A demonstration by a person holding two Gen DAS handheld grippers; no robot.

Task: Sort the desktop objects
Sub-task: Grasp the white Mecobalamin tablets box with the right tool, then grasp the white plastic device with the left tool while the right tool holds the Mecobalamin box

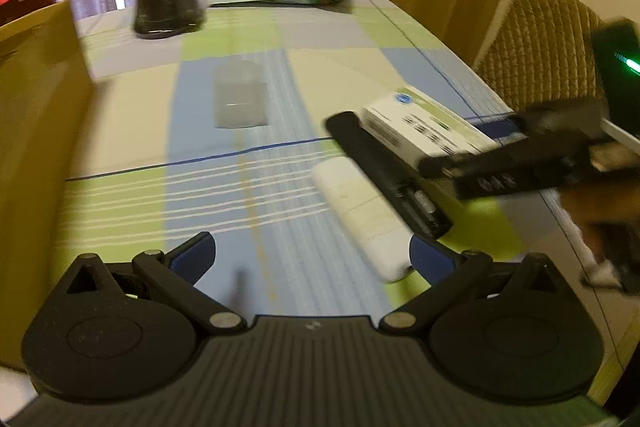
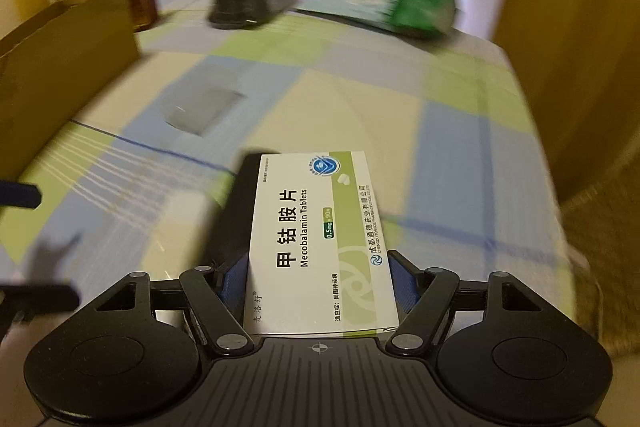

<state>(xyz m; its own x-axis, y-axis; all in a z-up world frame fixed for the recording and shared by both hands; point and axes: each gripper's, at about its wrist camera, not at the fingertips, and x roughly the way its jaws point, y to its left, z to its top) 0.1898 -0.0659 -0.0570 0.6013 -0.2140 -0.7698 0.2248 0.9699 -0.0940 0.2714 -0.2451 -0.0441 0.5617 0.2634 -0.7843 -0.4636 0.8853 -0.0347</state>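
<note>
The white-and-green cardboard box of Mecobalamin tablets (image 2: 320, 247) sits clamped lengthwise between the blue pads of the right hand-held gripper (image 2: 320, 279), raised off the checked blue-and-green tabletop (image 2: 400, 99), apparently so it can be carried to its group. Beneath and beside it lie a long black remote control (image 1: 384, 171) and a white oblong remote (image 1: 364, 215), side by side near the tabletop's right edge. The left hand-held gripper (image 1: 312, 259) hovers with its fingers spread wide and empty, seemingly ready for the white remote. A brown cardboard box (image 2: 60, 67) on the left probably serves as a sorting bin.
</note>
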